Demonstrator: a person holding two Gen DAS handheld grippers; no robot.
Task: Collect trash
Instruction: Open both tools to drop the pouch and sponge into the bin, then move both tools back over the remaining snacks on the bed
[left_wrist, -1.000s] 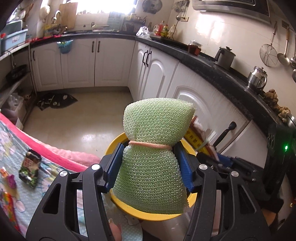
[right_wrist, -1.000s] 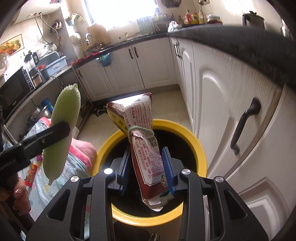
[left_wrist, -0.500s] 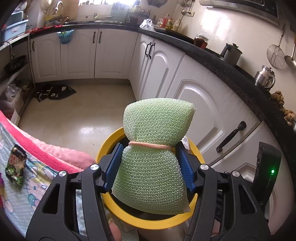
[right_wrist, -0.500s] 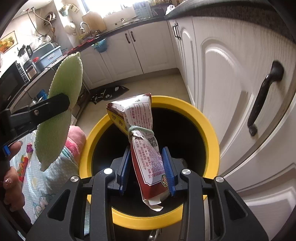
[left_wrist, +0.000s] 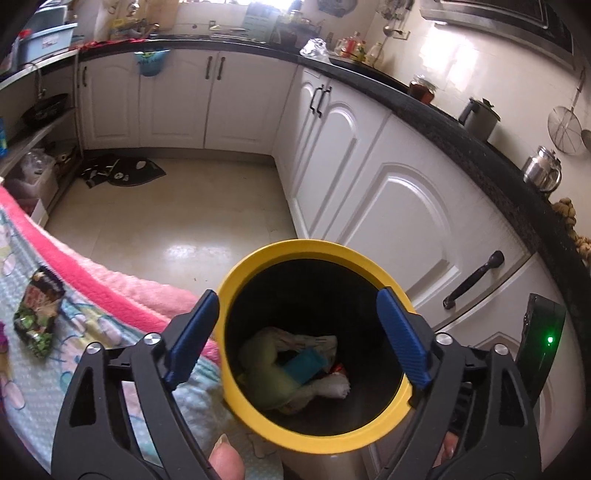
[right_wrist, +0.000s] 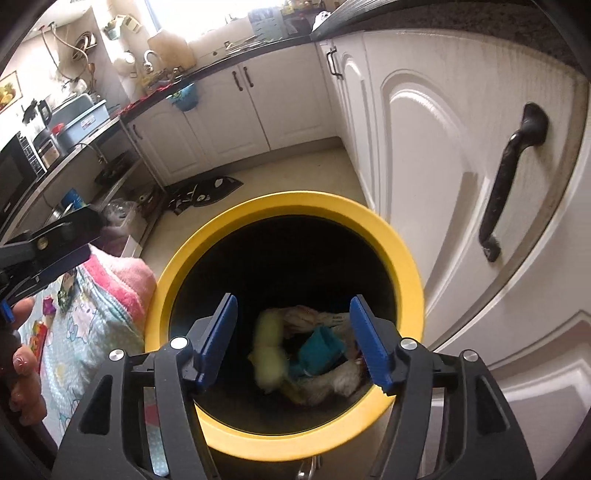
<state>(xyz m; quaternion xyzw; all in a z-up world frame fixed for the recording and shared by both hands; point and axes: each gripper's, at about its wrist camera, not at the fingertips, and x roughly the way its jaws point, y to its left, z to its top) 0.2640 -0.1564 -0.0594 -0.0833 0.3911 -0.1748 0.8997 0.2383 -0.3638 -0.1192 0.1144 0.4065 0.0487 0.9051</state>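
Note:
A yellow-rimmed bin (left_wrist: 295, 247) with a dark inside stands beside the table; it also shows in the right wrist view (right_wrist: 369, 218). My left gripper (left_wrist: 297, 338) is open and empty above its mouth. My right gripper (right_wrist: 293, 341) is open and empty above it too. At the bin's bottom lie the green mesh bag (left_wrist: 269, 384), a teal piece (left_wrist: 304, 365) and pale wrappers (left_wrist: 332, 387). The green bag (right_wrist: 269, 350) shows in the right wrist view as well. A dark snack packet (left_wrist: 37, 314) lies on the table cloth.
A pink-edged patterned cloth (left_wrist: 110, 295) covers the table left of the bin. White cabinet doors with a black handle (right_wrist: 513, 177) stand close on the right. A dark mat (left_wrist: 122, 173) lies on the floor. The counter (left_wrist: 443, 110) holds pots and jars.
Both grippers opened. The green mesh bag left the left gripper and the red-and-white packet left the right one; both now lie inside the bin.

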